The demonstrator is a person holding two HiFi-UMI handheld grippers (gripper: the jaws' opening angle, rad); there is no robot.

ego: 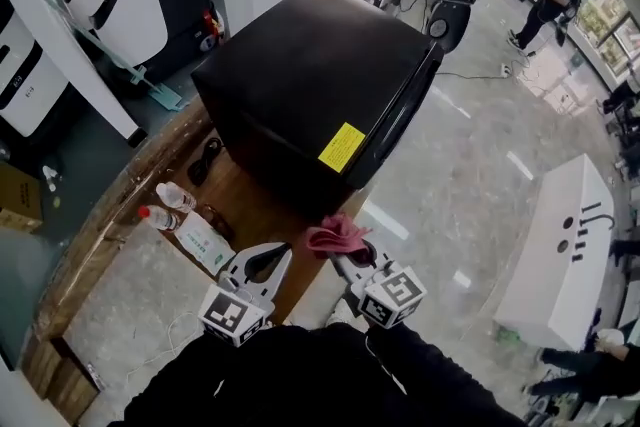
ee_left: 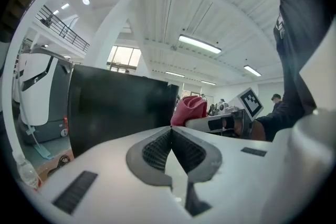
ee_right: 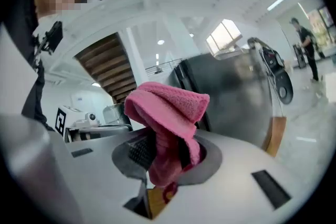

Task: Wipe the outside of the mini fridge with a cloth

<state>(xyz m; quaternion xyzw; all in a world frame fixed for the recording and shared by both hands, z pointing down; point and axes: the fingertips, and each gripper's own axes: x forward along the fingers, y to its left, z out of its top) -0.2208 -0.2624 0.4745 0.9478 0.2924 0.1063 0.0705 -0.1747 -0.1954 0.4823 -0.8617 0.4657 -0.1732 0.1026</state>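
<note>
The mini fridge (ego: 310, 85) is sitting on the table (ego: 245, 210) ahead of me, 2 bottles (ego: 172, 196) lying left of it, my right gripper (ego: 345, 255) holding the cloth (ego: 335, 237) just before it

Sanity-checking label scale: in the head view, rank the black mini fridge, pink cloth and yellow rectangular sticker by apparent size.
1. Black mini fridge: largest by far.
2-3. Pink cloth and yellow rectangular sticker: look about alike, and the cloth sits nearer the camera, so unranked.

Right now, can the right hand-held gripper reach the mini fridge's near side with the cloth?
Probably yes: the right hand-held gripper holds the pink cloth close to the mini fridge's near corner, with nothing visible between them.
</note>
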